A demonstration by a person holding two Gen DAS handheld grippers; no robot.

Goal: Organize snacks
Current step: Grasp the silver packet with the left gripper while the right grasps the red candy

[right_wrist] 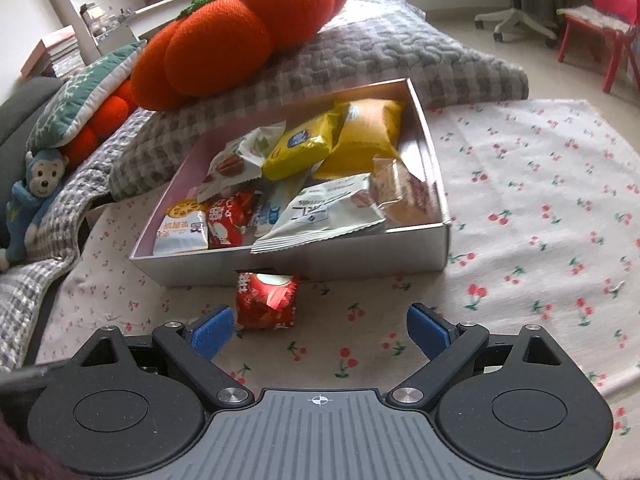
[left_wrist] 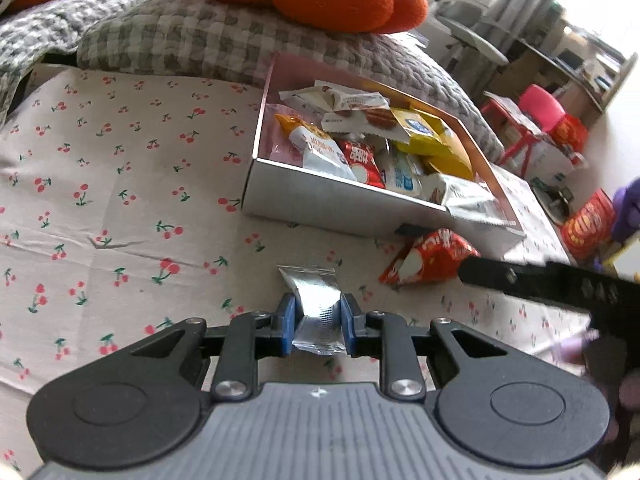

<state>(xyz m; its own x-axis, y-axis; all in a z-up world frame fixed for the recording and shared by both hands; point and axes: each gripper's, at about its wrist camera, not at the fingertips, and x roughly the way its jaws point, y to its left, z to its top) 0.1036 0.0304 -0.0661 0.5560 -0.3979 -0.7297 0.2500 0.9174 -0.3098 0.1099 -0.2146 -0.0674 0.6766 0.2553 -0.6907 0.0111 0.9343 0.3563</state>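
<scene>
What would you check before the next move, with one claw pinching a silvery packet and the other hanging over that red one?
1. Left gripper grips the silver foil snack packet: ok, both blue pads press its sides.
2. Right gripper wide enough for the red crinkly snack packet: ok, jaws open.
3. Red packet centred between the right jaws: not ok, it lies ahead, toward the left pad.
4. Room in the shallow silver cardboard box: cannot tell, packets already pile high.
5. The two grippers clear of each other: ok, though the right one reaches close in the left wrist view.
</scene>
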